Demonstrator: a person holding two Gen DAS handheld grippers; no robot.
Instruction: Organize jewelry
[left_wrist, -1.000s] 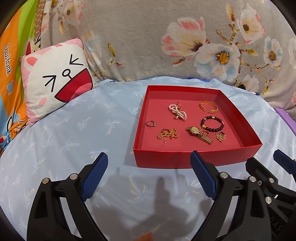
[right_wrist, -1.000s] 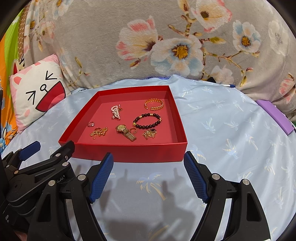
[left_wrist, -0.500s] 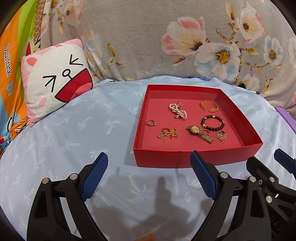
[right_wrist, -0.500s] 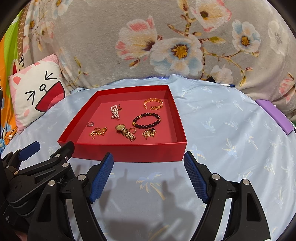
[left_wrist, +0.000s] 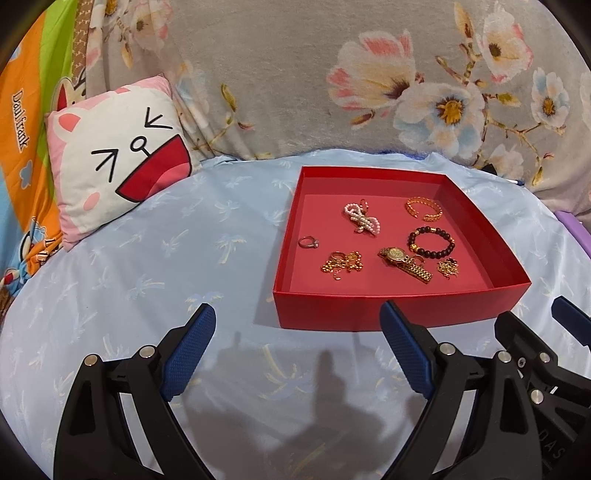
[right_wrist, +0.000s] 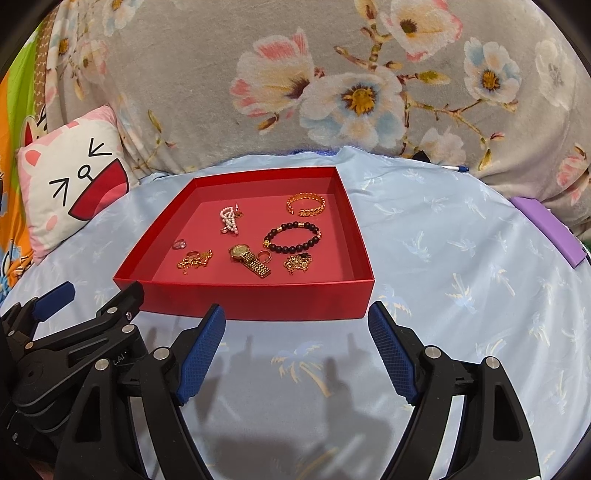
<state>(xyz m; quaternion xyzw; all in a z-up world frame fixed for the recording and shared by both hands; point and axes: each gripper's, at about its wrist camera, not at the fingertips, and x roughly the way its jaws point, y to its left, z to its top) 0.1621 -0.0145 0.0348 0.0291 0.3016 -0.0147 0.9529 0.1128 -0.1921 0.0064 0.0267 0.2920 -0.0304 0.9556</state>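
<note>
Hovering side by side over the blue bedsheet (left_wrist: 184, 258), the left claw (left_wrist: 297, 352) and right claw (right_wrist: 296, 352) both stand wide and empty. Just beyond them sits the red tray (right_wrist: 258, 301) holding a gold watch (right_wrist: 251, 260), black bead bracelet (right_wrist: 293, 238), gold cuff (right_wrist: 306, 205), pearl piece (right_wrist: 229, 219) and ring (left_wrist: 308, 242). A cat pillow (left_wrist: 114, 155) leans farther left.

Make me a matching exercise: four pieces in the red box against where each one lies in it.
Things:
1. gold cuff bracelet
2. ring
3. gold watch
4. black bead bracelet

Places in the red box, seen from the right wrist:
A. far left
B. far right corner
C. near the middle front
D. between the cuff and the front wall, right side

Pairs: 1-B, 2-A, 3-C, 4-D
</note>
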